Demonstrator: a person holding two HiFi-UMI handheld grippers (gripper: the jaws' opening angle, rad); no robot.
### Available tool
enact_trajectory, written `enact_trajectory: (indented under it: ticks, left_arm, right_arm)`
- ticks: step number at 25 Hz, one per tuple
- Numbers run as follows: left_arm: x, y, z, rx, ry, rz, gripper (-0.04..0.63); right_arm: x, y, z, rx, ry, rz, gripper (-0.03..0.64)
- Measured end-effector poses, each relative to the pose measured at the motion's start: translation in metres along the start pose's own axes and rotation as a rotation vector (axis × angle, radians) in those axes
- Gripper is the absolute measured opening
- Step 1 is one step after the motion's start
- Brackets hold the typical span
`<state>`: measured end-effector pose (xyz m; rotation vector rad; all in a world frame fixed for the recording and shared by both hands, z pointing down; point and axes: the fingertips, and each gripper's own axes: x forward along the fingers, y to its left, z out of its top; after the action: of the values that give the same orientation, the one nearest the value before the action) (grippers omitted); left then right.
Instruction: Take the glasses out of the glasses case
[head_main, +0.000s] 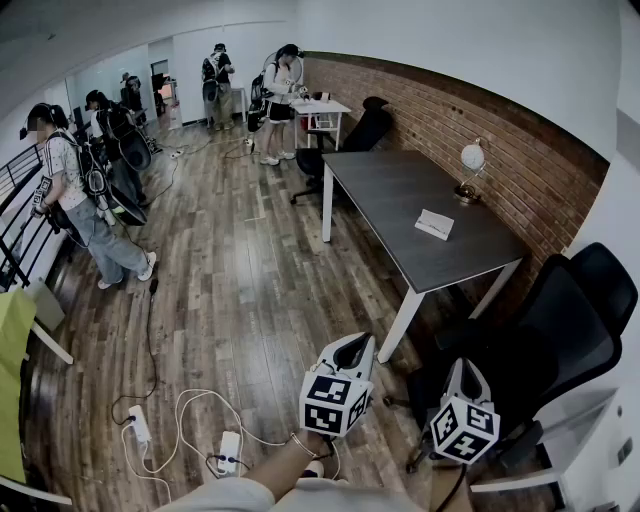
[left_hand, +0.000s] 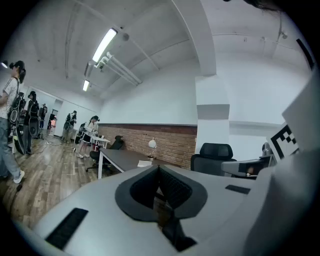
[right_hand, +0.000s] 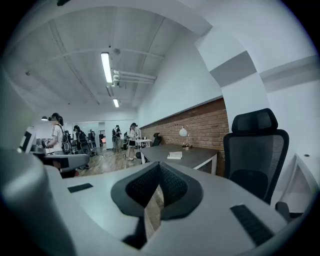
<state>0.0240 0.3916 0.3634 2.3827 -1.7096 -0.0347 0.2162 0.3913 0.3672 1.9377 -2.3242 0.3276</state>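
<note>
Both grippers are hanging low before the person. The left gripper (left_hand: 159, 167) is showing its fingers (left_hand: 175, 189) pressed together with nothing between them, and the right gripper (right_hand: 160, 165) is showing the same. Well ahead of the fingertips, what may be the glasses case (head_main: 434, 224), a small pale flat thing, is lying on the dark counter (head_main: 390, 190) near a lamp (head_main: 470, 160). It is too small to tell whether it is open, and no glasses are showing. White cables (head_main: 200, 415) are lying on the floor (head_main: 250, 280) left of the left fingers, and a black chair (head_main: 570, 320) is standing just right of the right fingers. Walking forward could probably catch a foot or bump a gripper.
</note>
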Motion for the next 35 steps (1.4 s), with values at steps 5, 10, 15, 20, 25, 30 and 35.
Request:
enact_trajectory:
  ticks: [5,10,15,20,25,30,35]
  left_arm:
    - [0.003,0.011,-0.001,0.004,0.005,0.007,0.017]
    - [0.014,0.021,0.002,-0.001,0.0,0.001,0.017]
    - [0.022,0.037,0.0,-0.004,0.006,-0.009,0.017]
    - [0.029,0.049,-0.006,-0.022,0.025,-0.025,0.017]
    - [0.045,0.059,-0.015,-0.046,0.039,-0.021,0.017]
    - [0.067,0.067,-0.018,-0.049,0.049,-0.026,0.017]
    - [0.101,0.076,-0.015,-0.035,0.054,-0.018,0.017]
  right_arm:
    - [0.009,0.01,0.002,-0.007,0.001,0.009,0.032]
    - [0.023,0.013,0.005,0.028,-0.01,0.025,0.034]
    - [0.038,0.015,0.002,0.039,-0.004,-0.011,0.034]
    - [0.045,0.012,-0.009,0.055,0.023,-0.051,0.034]
    - [0.056,0.003,-0.021,0.07,0.052,-0.077,0.034]
    - [0.078,-0.006,-0.022,0.076,0.059,-0.095,0.034]
    - [0.114,-0.013,-0.015,0.085,0.057,-0.086,0.034]
